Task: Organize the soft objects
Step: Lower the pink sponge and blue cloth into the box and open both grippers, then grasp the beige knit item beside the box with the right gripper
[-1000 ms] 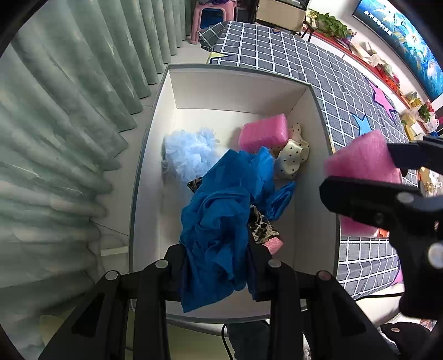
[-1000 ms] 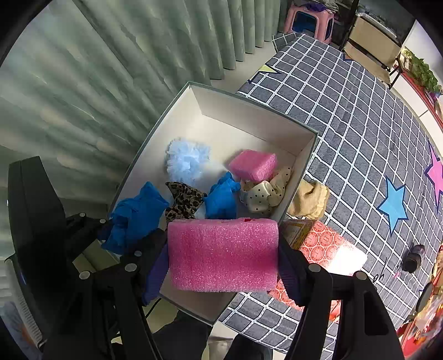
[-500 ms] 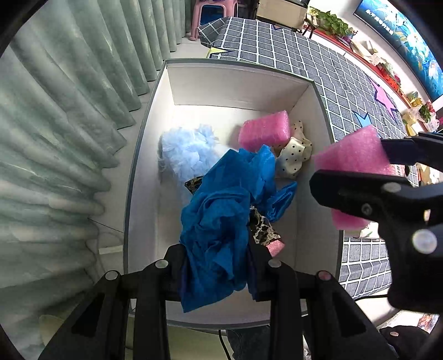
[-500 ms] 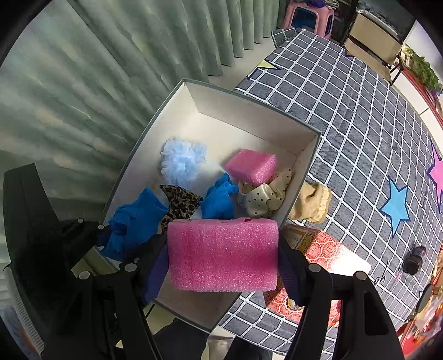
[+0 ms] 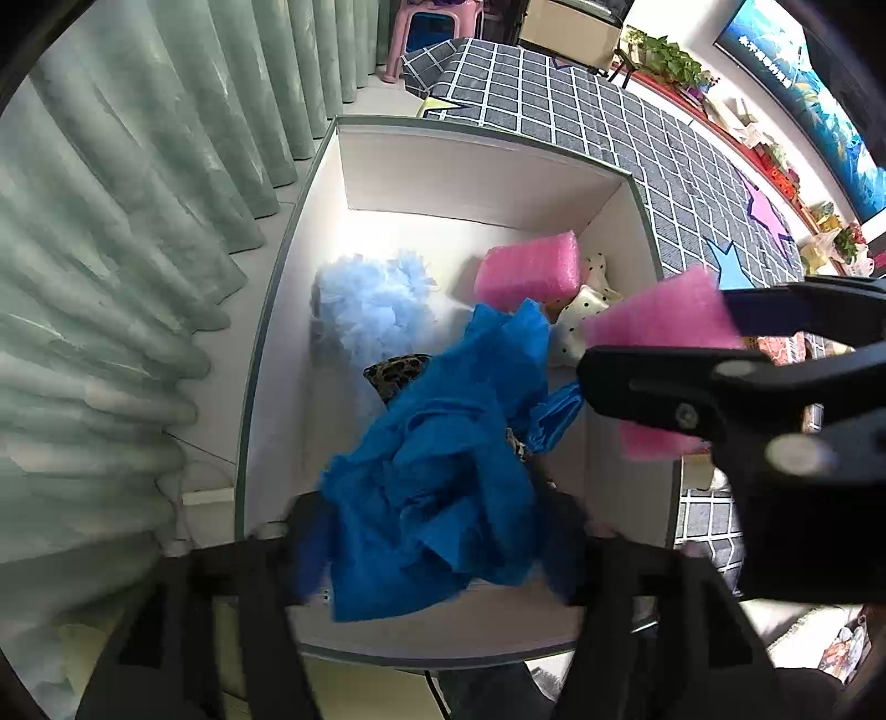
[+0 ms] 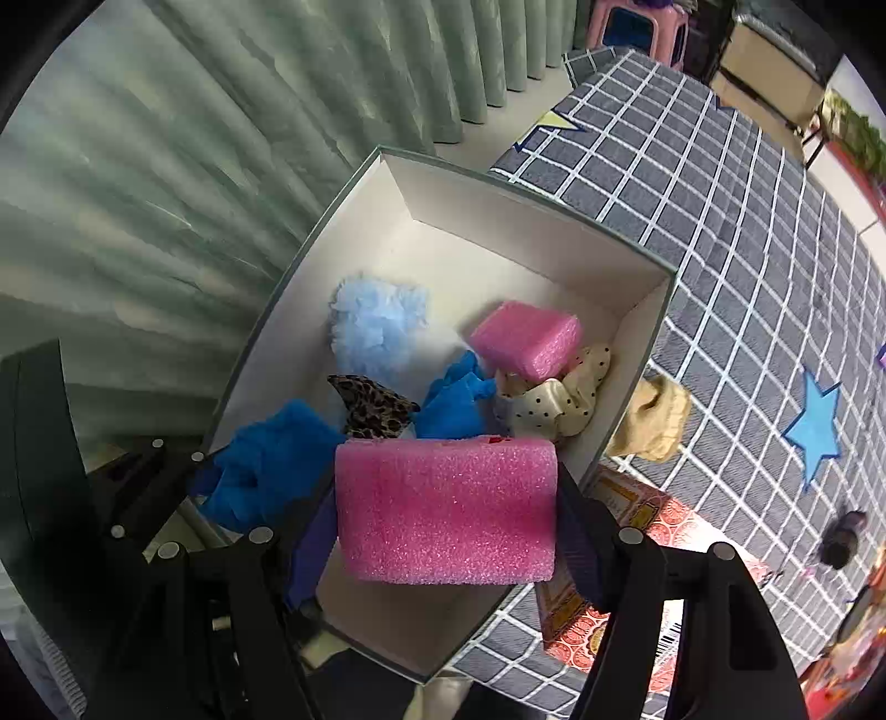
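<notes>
Pink foam block point(image 6: 446, 509) between right gripper point(image 6: 443, 545) jaws, over box point(image 6: 531, 238)

Right gripper point(image 5: 664, 354) with pink foam block point(image 5: 659, 321) shifted left in left-wrist frame, now over box point(image 5: 648, 266) edge.

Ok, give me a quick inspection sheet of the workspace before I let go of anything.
Surface: checked grey cloth with star prints.
Job's things: white box holds pink foam, pale blue fluff, dotted cloth, leopard fabric.
Clutter: beige cloth and red packet beside the box.
Grippers: left gripper clamps blue cloth; right gripper clamps pink foam block.
Cables: nothing seen.
Surroundings: green curtain, pink stool.
</notes>
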The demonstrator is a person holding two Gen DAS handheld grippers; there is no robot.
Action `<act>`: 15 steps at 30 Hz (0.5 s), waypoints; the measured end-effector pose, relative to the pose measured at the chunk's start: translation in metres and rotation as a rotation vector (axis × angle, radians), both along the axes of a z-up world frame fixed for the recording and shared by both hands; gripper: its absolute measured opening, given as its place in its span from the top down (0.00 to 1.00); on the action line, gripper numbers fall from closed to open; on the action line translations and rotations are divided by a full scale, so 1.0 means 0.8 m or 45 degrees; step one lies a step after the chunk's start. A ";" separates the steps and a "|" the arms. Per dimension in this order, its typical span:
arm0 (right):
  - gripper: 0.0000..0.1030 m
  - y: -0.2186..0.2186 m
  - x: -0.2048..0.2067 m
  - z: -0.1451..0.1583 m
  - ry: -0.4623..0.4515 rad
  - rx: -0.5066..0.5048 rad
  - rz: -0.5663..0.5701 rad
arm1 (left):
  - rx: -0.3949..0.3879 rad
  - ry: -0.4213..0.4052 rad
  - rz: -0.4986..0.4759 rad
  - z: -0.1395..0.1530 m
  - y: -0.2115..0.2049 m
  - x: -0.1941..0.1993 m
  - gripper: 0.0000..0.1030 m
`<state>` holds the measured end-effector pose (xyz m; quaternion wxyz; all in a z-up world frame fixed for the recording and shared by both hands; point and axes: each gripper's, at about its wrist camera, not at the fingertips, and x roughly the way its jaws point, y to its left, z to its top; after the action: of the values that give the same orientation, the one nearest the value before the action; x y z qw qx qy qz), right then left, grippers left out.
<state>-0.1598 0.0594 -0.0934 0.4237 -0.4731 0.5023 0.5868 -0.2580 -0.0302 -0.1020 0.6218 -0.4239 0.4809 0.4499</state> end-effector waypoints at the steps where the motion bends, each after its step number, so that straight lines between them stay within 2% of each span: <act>1: 0.08 0.001 0.005 0.001 0.003 -0.002 -0.027 | 0.001 -0.016 0.010 0.002 0.001 -0.001 0.21; 2: 0.03 0.002 0.010 0.003 -0.002 0.005 -0.048 | 0.011 -0.024 0.023 0.005 0.001 -0.002 0.17; 4: 0.01 0.003 0.030 0.014 0.043 0.028 -0.119 | 0.033 -0.038 0.034 0.010 0.001 -0.002 0.12; 5: 0.01 0.004 0.036 0.019 0.069 0.031 -0.143 | 0.036 -0.049 0.039 0.011 0.001 -0.002 0.01; 8: 0.01 0.008 0.072 0.046 0.124 0.069 -0.255 | 0.031 -0.105 0.061 0.011 0.004 0.001 0.00; 11: 0.01 0.013 0.110 0.063 0.103 0.125 -0.344 | 0.019 -0.161 0.073 0.012 0.009 0.007 0.00; 13: 0.01 0.017 0.145 0.065 0.070 0.138 -0.429 | 0.018 -0.162 0.070 0.014 0.013 0.014 0.00; 15: 0.01 0.021 0.187 0.051 0.026 0.088 -0.537 | 0.018 -0.157 0.062 0.016 0.015 0.020 0.00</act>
<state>-0.0101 0.0758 -0.0529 0.5481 -0.3366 0.5740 0.5068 -0.2419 -0.0179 -0.0889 0.6420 -0.4581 0.4281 0.4413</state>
